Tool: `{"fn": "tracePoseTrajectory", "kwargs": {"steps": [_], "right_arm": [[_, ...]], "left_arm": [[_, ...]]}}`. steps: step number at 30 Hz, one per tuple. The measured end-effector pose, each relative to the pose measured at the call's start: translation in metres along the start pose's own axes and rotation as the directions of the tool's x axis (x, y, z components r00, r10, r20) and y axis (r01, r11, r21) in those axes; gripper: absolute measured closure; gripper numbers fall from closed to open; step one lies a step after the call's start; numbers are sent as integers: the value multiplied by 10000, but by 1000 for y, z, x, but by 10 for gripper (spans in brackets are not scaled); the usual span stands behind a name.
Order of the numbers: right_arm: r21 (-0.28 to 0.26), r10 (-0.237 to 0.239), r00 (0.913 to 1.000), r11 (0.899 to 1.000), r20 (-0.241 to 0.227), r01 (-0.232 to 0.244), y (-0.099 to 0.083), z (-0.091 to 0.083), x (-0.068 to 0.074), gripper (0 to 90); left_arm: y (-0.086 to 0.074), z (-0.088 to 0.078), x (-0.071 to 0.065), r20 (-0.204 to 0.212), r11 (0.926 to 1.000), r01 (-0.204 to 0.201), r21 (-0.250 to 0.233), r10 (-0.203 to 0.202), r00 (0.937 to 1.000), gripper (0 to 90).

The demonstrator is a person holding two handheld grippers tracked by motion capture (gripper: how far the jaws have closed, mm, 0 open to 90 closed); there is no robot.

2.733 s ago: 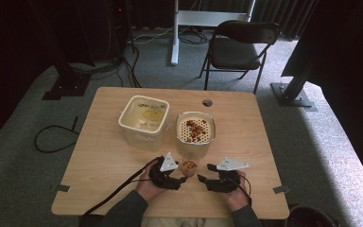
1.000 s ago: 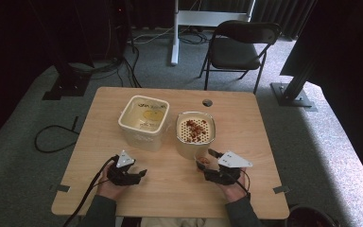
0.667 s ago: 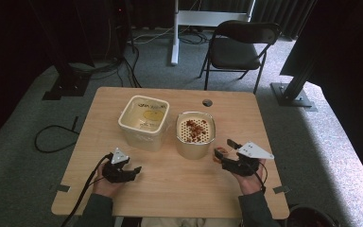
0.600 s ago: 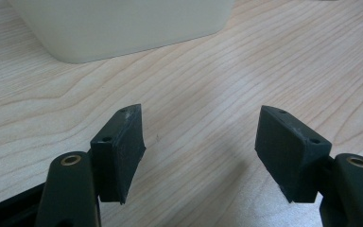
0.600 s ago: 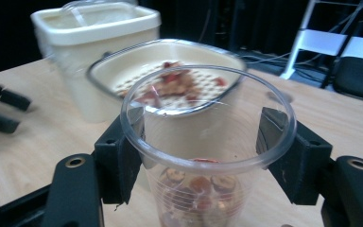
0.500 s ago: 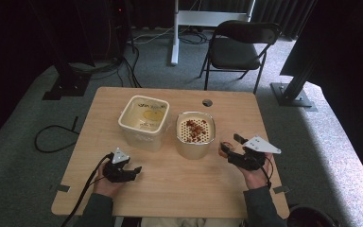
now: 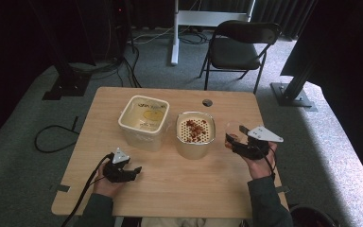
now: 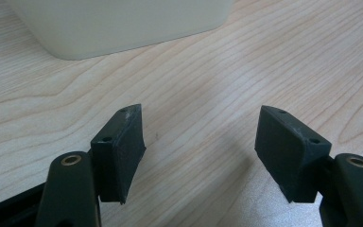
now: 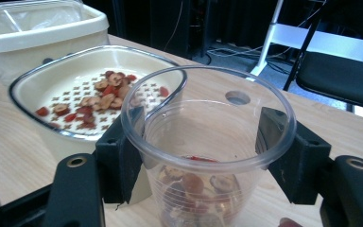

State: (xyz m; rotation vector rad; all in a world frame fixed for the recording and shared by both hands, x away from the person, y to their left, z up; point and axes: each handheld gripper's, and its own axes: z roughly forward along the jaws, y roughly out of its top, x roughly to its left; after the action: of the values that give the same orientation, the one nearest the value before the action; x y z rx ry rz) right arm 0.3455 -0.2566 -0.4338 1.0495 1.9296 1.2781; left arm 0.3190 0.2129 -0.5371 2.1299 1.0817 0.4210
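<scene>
We see the right tool (image 9: 201, 156) clamped on a clear plastic cup (image 9: 208, 156), both pads pressing its sides just under the rim; dried red fruit slices (image 9: 194, 182) lie in its bottom. The cup sits just right of the cream strainer tub (image 7: 195, 135), which holds more slices. The left tool (image 8: 201, 151) is moderately open and empty, low over the bare worktop (image 7: 179, 184) near the square cream container (image 7: 143, 120). Beyond the light wooden worktop, a black folding chair (image 7: 238, 47) stands on grey carpet.
</scene>
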Motion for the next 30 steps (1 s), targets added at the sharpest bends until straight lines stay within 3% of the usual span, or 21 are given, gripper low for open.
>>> {"fn": "tracePoseTrajectory", "kwargs": {"steps": [6,11,14,17,18,22,27,29,30], "right_arm": [[45,-172,9991,9998,383,170,15,11,-4,338],[378,-790,9937,9964,793,762,35,21,-1,338],[647,-1450,9835,9882,1083,1386,46,27,5,337],[992,-2214,9667,9727,1284,2096,56,35,13,337],[1166,-2453,9600,9661,1347,2305,59,38,16,337],[1790,-3615,9180,9258,1628,3328,69,50,29,336],[2494,-5049,8448,8534,1770,4578,80,63,48,336],[2811,-5620,8082,8155,1759,5059,83,68,55,335],[2811,-5620,8082,8155,1759,5059,83,68,55,335]], "left_arm": [[0,1,-1,-24,10000,-20,92,20,10000,339],[0,2,-1,-28,9999,-61,136,62,10000,339],[0,2,-1,-39,9998,-93,179,93,9999,340],[0,3,-1,-62,9998,-110,195,111,9999,340],[0,3,-2,-71,9998,-113,192,114,9999,340],[0,3,-2,-77,9997,-143,212,145,9999,340],[0,3,-2,-104,9997,-155,191,157,9998,341],[0,3,-2,-108,9997,-144,195,146,9998,341],[0,3,-2,-108,9997,-144,195,146,9998,341]]}}
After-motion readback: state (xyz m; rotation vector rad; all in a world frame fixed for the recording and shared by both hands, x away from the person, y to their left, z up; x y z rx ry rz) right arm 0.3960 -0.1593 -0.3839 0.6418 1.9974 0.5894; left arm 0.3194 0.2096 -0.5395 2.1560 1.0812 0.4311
